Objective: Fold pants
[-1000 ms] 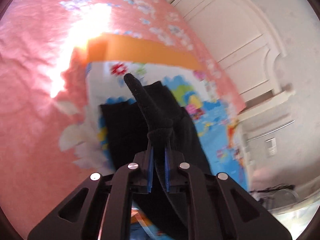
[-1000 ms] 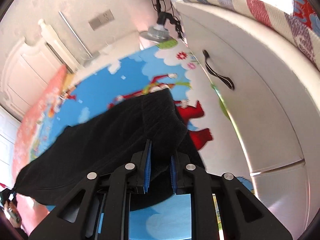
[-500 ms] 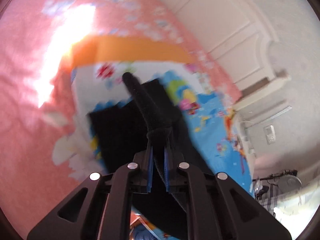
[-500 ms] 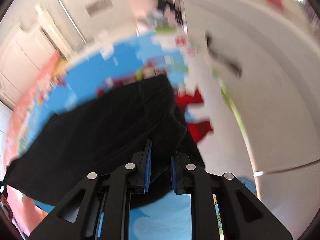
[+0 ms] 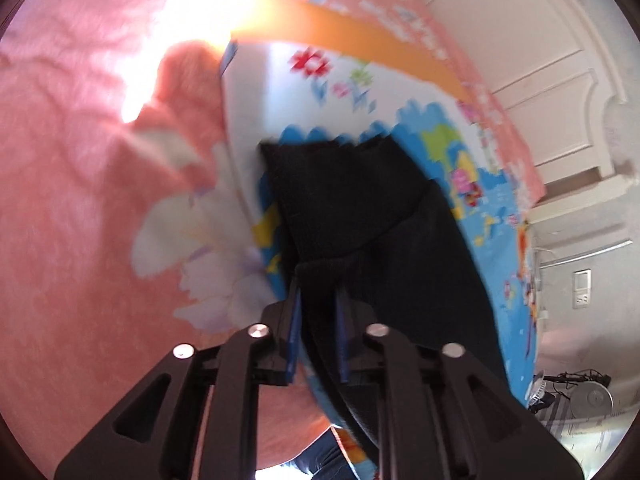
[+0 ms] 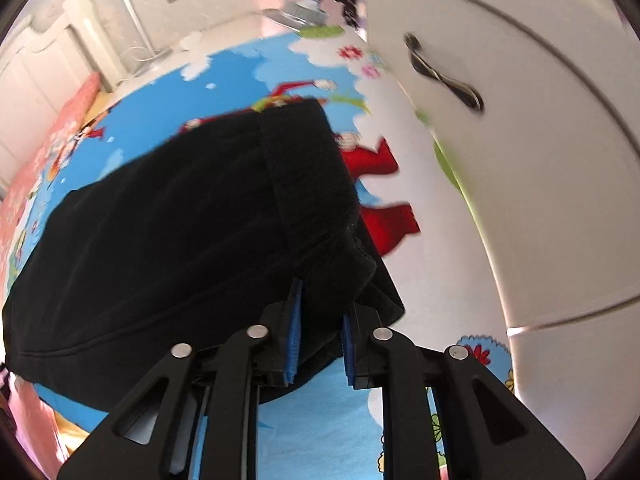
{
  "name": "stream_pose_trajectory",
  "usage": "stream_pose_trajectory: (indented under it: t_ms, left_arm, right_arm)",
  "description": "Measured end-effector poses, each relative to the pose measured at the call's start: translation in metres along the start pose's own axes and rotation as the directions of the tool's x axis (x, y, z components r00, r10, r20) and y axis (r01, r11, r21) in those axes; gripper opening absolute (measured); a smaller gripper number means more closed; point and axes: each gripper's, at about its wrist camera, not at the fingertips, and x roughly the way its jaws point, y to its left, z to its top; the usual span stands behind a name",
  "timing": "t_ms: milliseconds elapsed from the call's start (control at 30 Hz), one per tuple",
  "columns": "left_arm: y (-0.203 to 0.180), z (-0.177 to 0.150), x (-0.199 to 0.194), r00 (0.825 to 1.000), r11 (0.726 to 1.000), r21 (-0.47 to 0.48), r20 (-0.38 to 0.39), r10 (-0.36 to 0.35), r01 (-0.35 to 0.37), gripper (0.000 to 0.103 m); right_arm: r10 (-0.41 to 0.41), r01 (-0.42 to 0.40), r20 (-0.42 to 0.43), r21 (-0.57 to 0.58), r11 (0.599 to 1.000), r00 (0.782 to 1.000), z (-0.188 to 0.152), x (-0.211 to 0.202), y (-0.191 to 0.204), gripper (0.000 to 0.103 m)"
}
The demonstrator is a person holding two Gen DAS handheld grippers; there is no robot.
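Black pants (image 5: 360,200) lie over a blue cartoon-print sheet (image 5: 496,216). My left gripper (image 5: 318,300) is shut on a bunched edge of the pants; the cloth runs away from it toward the sheet's far end. In the right wrist view the pants (image 6: 180,220) spread wide to the left. My right gripper (image 6: 320,304) is shut on a thick banded edge of the pants. The blue pads (image 6: 294,332) pinch the cloth.
A pink floral blanket (image 5: 88,160) covers the bed left of the cartoon sheet (image 6: 320,420). A white cabinet with a dark handle (image 6: 444,76) stands close on the right. White panelled doors (image 5: 540,52) and a fan (image 5: 592,396) stand beyond the bed.
Both grippers have lowered toward the bed with the pants still held. The upright strip of cloth in front of the left gripper has dropped flat. The pants now spread wider.
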Motion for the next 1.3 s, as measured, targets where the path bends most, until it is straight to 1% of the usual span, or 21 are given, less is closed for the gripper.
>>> stream_pose_trajectory:
  t_ms: [100,167,233,300,333,400,467,533,600,700,733,767,867,967,1067,1133,1167,1200,1233,1267,1300]
  left_arm:
    - [-0.007,-0.009,-0.023,0.994,0.999,0.021,0.103,0.037,-0.039,0.046]
    - [-0.017,-0.015,-0.043,0.98,0.997,0.037,0.188,0.065,-0.073,0.059]
    - [-0.038,-0.026,-0.063,0.952,0.987,0.107,0.297,0.08,-0.117,0.073]
    - [-0.084,-0.057,-0.074,0.92,0.931,0.315,0.39,0.052,-0.186,0.08]
    - [-0.114,-0.08,-0.071,0.92,0.866,0.457,0.392,0.007,-0.201,0.08]
    - [-0.159,-0.117,-0.058,0.947,0.766,0.625,0.313,-0.069,-0.151,0.081]
    - [-0.211,-0.16,-0.035,0.978,0.653,0.757,0.119,-0.172,0.022,0.08]
    - [-0.264,-0.2,-0.013,0.97,0.536,0.829,-0.033,-0.241,0.161,0.068]
    - [-0.323,-0.241,0.007,0.953,0.394,0.886,-0.143,-0.267,0.244,0.055]
    - [-0.395,-0.288,0.044,0.94,0.231,0.919,-0.276,-0.202,0.32,0.055]
    - [-0.41,-0.301,0.055,0.942,0.185,0.93,-0.288,-0.17,0.317,0.055]
    - [-0.424,-0.315,0.07,0.951,0.112,0.947,-0.287,-0.116,0.3,0.055]
    - [-0.442,-0.333,0.111,0.96,-0.062,0.958,-0.279,0.037,0.281,0.055]
    - [-0.444,-0.344,0.134,0.96,-0.182,0.946,-0.248,0.129,0.269,0.04]
    - [-0.45,-0.348,0.148,0.968,-0.241,0.942,-0.205,0.141,0.235,0.037]
    - [-0.453,-0.344,0.148,0.977,-0.22,0.956,-0.167,0.13,0.192,0.034]
    - [-0.454,-0.341,0.148,0.989,-0.216,0.97,-0.088,0.117,0.111,0.014]
    - [-0.452,-0.338,0.147,0.993,-0.205,0.977,-0.041,0.112,0.063,0.011]
    - [-0.451,-0.333,0.139,0.994,-0.169,0.983,-0.062,0.092,0.077,0.011]
    - [-0.45,-0.329,0.124,0.986,-0.103,0.981,-0.158,0.051,0.163,0.014]
    - [-0.448,-0.328,0.111,0.974,-0.075,0.972,-0.224,0.016,0.225,0.025]
  right_arm:
    - [-0.044,0.044,0.012,-0.013,0.999,0.999,-0.005,-0.007,-0.003,0.022]
    - [-0.074,0.074,-0.001,0.0,0.997,0.997,-0.008,-0.011,-0.007,0.038]
    - [-0.13,0.13,0.004,-0.016,0.991,0.991,-0.013,-0.021,-0.006,0.058]
    - [-0.196,0.197,0.031,-0.061,0.978,0.98,-0.018,-0.037,-0.002,0.062]
    - [-0.221,0.224,0.051,-0.072,0.972,0.974,-0.018,-0.042,0.0,0.062]
    - [-0.232,0.241,0.13,-0.061,0.968,0.964,-0.012,-0.06,0.003,0.064]
    - [-0.14,0.152,0.197,-0.043,0.987,0.97,0.001,-0.069,0.009,0.066]
    - [-0.06,0.079,0.238,-0.068,0.995,0.969,0.022,-0.065,0.03,0.066]
    - [-0.016,0.051,0.274,-0.121,0.991,0.961,0.037,-0.053,0.055,0.066]
    - [-0.077,0.124,0.243,-0.187,0.975,0.967,0.045,-0.019,0.081,0.064]
    - [-0.116,0.16,0.218,-0.195,0.968,0.969,0.043,-0.007,0.083,0.062]
    - [-0.136,0.173,0.188,-0.2,0.964,0.973,0.039,0.003,0.081,0.062]
    - [-0.157,0.177,0.109,-0.205,0.963,0.982,0.019,0.025,0.07,0.059]
    - [-0.166,0.194,0.135,-0.24,0.951,0.977,0.005,0.027,0.067,0.06]
    - [-0.178,0.212,0.15,-0.255,0.943,0.972,0.001,0.028,0.068,0.06]
    - [-0.176,0.207,0.142,-0.247,0.947,0.974,0.0,0.027,0.07,0.06]
    - [-0.174,0.204,0.139,-0.246,0.948,0.975,0.002,0.029,0.07,0.06]
    - [-0.17,0.2,0.14,-0.247,0.948,0.976,0.002,0.029,0.069,0.06]
    - [-0.166,0.197,0.141,-0.247,0.949,0.976,0.002,0.03,0.07,0.06]
    - [-0.161,0.193,0.143,-0.249,0.949,0.976,0.002,0.03,0.07,0.06]
    - [-0.159,0.192,0.144,-0.249,0.949,0.977,0.0,0.03,0.07,0.06]
